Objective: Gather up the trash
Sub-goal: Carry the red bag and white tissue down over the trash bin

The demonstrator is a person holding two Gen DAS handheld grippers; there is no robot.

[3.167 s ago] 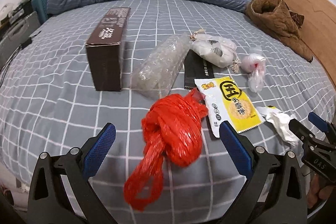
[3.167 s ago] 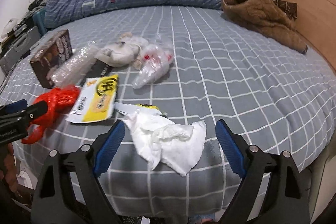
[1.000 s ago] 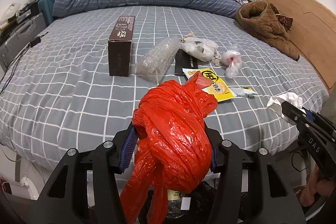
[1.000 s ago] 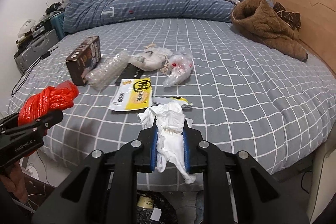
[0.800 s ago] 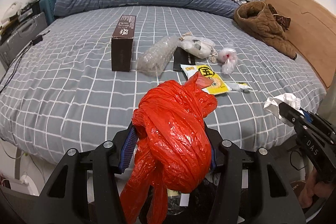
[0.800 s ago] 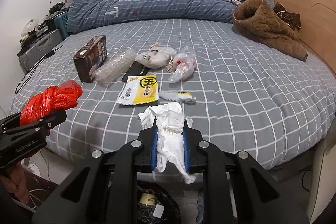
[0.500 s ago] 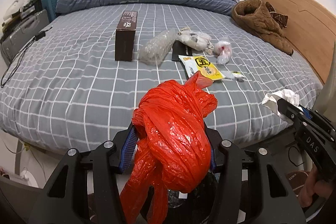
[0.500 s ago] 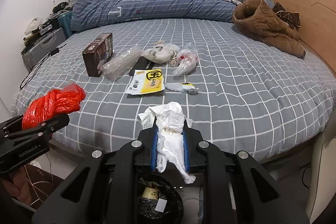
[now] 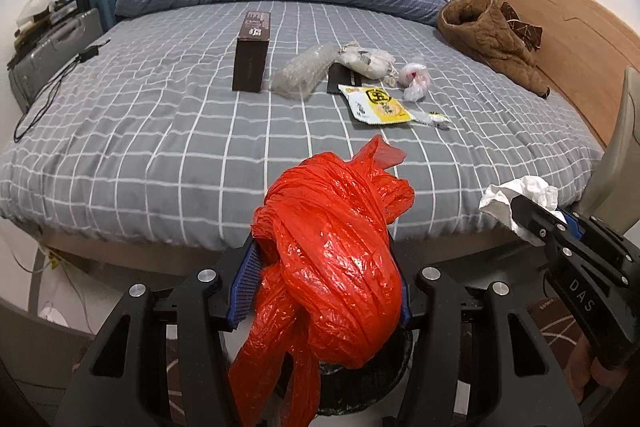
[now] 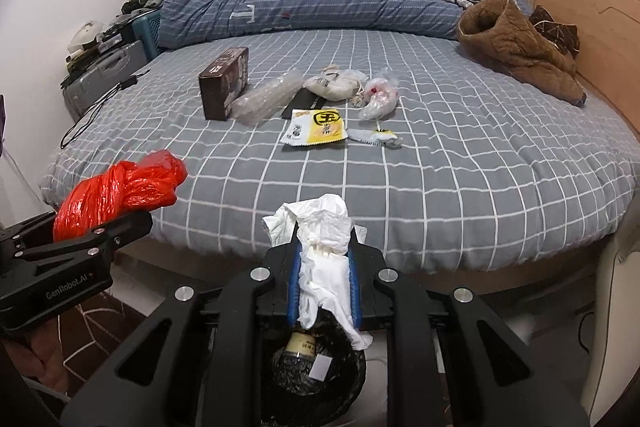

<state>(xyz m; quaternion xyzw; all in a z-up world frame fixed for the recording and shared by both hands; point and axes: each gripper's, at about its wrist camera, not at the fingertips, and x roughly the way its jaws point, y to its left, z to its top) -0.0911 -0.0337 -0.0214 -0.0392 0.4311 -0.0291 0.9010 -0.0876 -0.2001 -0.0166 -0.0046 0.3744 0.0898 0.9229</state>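
**Both grippers loaded above the bin at the foot of the bed**

Grey checked bedding covers the bed that fills the middle of both views, with a blue striped duvet heaped along the top and a brown coat at upper right by the wooden headboard.

At lower centre of the left wrist view, the left gripper is clenched on a knotted red plastic bag, whose loose tail hangs down past the blue pads. At lower centre of the right wrist view, the right gripper is clamped on a crumpled white tissue; part of it spills below the pads. Directly beneath it, at the bottom of the frame, sits a black-lined trash bin with a bottle and a scrap of paper inside.

More trash lies on the bed, centre of the frame: a dark brown box standing on its side, a crushed clear plastic bottle just right of it, a flat black packet, a white tied bag, a small clear bag with red inside, a yellow snack wrapper and a small torn wrapper beside that
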